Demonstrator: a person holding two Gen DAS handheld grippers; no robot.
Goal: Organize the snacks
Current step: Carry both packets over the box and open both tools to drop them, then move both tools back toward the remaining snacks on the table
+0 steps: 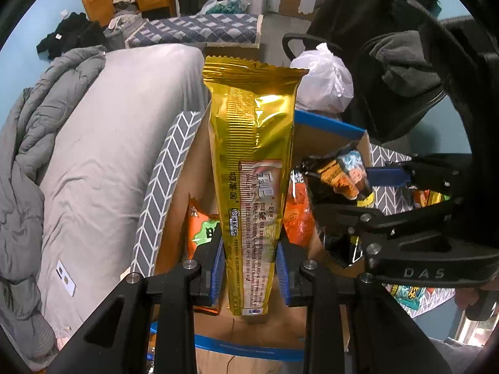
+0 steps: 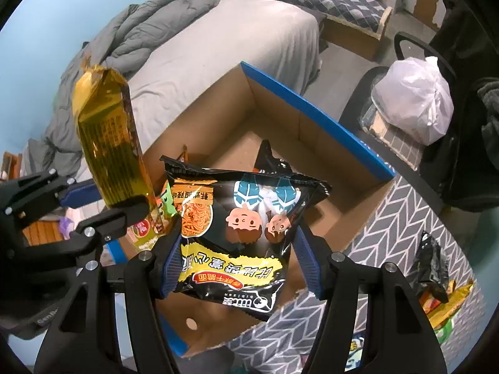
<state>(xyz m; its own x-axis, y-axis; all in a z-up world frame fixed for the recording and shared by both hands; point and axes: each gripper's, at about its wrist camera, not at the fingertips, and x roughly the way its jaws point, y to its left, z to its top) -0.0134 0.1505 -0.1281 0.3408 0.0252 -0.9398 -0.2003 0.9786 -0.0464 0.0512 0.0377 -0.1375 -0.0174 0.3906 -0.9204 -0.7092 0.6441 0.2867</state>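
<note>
My left gripper (image 1: 249, 265) is shut on a long gold snack packet (image 1: 252, 162), which stands up between its blue pads over an open cardboard box (image 1: 330, 134) with a blue rim. My right gripper (image 2: 238, 258) is shut on a black noodle-snack bag (image 2: 237, 218) and hangs above the same box (image 2: 299, 124). From the right wrist view, the left gripper (image 2: 103, 199) and its gold packet (image 2: 106, 143) appear at the left; from the left wrist view, the right gripper (image 1: 371, 193) and its black bag (image 1: 340, 171) appear at the right. Orange and green packets (image 1: 296, 215) lie inside the box.
The box sits on a grey herringbone cloth (image 2: 402, 227). Loose snack bags (image 2: 433, 268) lie on that cloth at the right. A bed with a grey sheet (image 1: 109, 143) is to the left. A black chair holds a white plastic bag (image 2: 411, 99) behind the box.
</note>
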